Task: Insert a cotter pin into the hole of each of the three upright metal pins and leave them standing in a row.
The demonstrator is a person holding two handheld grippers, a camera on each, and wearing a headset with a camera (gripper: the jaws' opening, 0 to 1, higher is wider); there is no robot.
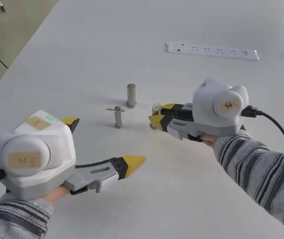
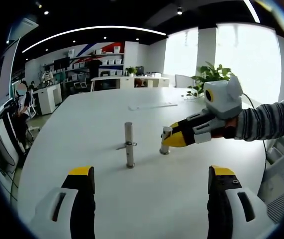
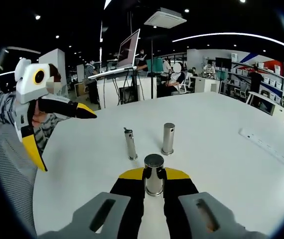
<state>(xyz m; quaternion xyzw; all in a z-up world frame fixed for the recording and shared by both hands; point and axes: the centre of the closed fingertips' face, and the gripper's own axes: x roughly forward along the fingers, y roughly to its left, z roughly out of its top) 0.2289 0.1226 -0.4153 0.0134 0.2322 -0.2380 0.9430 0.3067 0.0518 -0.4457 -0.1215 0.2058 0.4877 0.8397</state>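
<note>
Your left gripper [image 1: 101,143] sits lower left, nearest the lens, jaws spread wide and holding nothing. Up and right of it, at centre frame, the middle pin [image 1: 118,118] stands with a cotter pin [image 1: 115,109] through it, and the far pin [image 1: 131,95] just above looks bare. Further right, your right gripper [image 1: 160,113] is clamped on the third pin [image 1: 156,107], upright, jaws crossing its long axis from the right, so that hand is likely best placed to line it up

Table: big white top [image 1: 82,50], white power strip [image 1: 212,51] at the far side.
Floor: greenish-grey [image 1: 12,30], left of the table.
Windows: tall, bright [image 2: 241,50]; I see a leafy plant [image 2: 209,77] in front.
Back wall: shelves [image 2: 107,62] with boxes.
Ceiling: dark, with a curved light strip [image 2: 92,31].
Desks: monitor [image 3: 128,50] raised high.
</note>
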